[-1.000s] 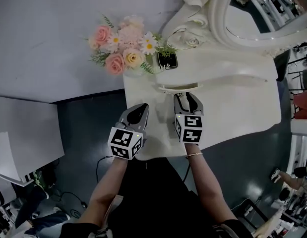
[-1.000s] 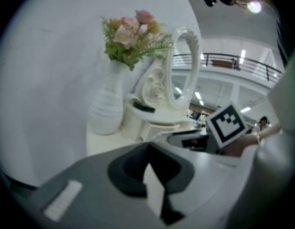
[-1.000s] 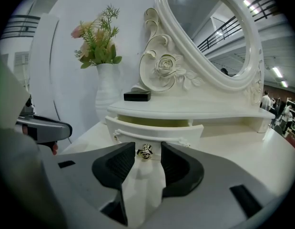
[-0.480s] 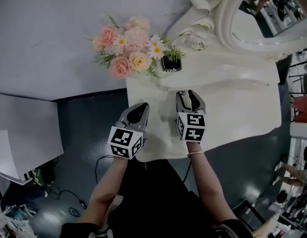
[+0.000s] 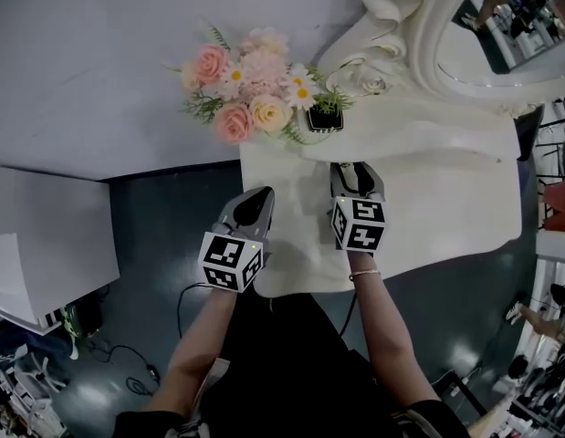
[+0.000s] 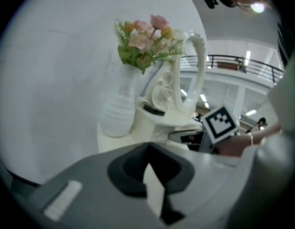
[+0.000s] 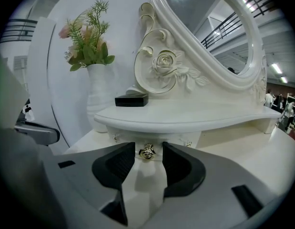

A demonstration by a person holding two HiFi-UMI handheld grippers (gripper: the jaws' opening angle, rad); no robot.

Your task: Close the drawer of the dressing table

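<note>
Currently the drawer (image 7: 178, 138) is sitting pushed in beneath the shelf's (image 7: 185, 116) front edge, its face looking flush, so the closing push is judged to be at or near its end. The right gripper (image 5: 353, 167) is standing released, its jaws straddling the gold knob (image 7: 147, 151). The left gripper (image 5: 262, 192) is hanging clenched on nothing by the dressing table's (image 5: 446, 199) near left corner. What is remaining is confirming the seating and withdrawing straight, clear of the knob.

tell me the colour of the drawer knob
Gold. The knob shows best in the right gripper view.
</note>
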